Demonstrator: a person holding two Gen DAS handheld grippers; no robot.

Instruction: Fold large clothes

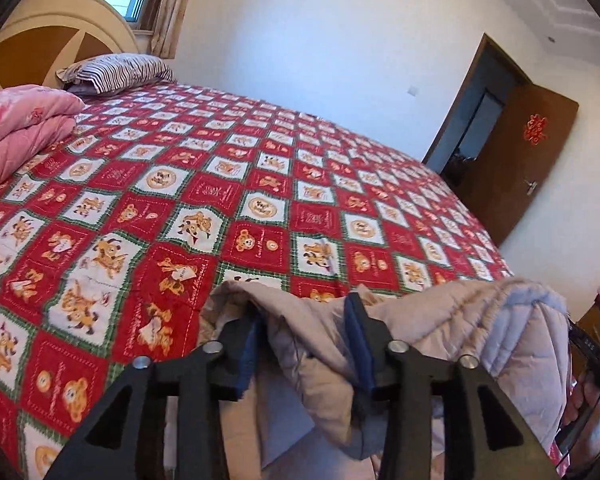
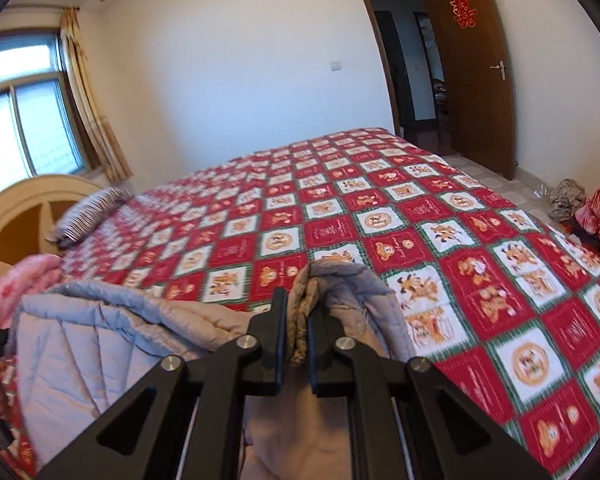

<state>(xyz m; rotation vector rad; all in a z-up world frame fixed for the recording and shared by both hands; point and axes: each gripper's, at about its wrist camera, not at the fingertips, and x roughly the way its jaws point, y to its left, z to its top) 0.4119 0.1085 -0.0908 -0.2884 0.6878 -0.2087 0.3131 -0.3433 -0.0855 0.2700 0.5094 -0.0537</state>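
A pale grey quilted garment (image 1: 480,320) hangs between my two grippers above the near edge of the bed. My left gripper (image 1: 306,312) has its jaws set wide, with a thick fold of the garment bunched between the blue pads (image 1: 356,336). My right gripper (image 2: 298,312) is shut on a narrow folded edge of the same garment (image 2: 340,284), which arches over the fingertips. The rest of the garment (image 2: 100,332) droops to the left in the right wrist view. The lower part of the garment is hidden behind the gripper bodies.
The bed carries a red and white cartoon-patterned cover (image 1: 228,184). A folded pink quilt (image 1: 20,128) and a striped pillow (image 1: 116,70) lie by the headboard (image 1: 40,44). An open brown door (image 2: 472,64) and a pile of clothes on the floor (image 2: 580,204) are at the right.
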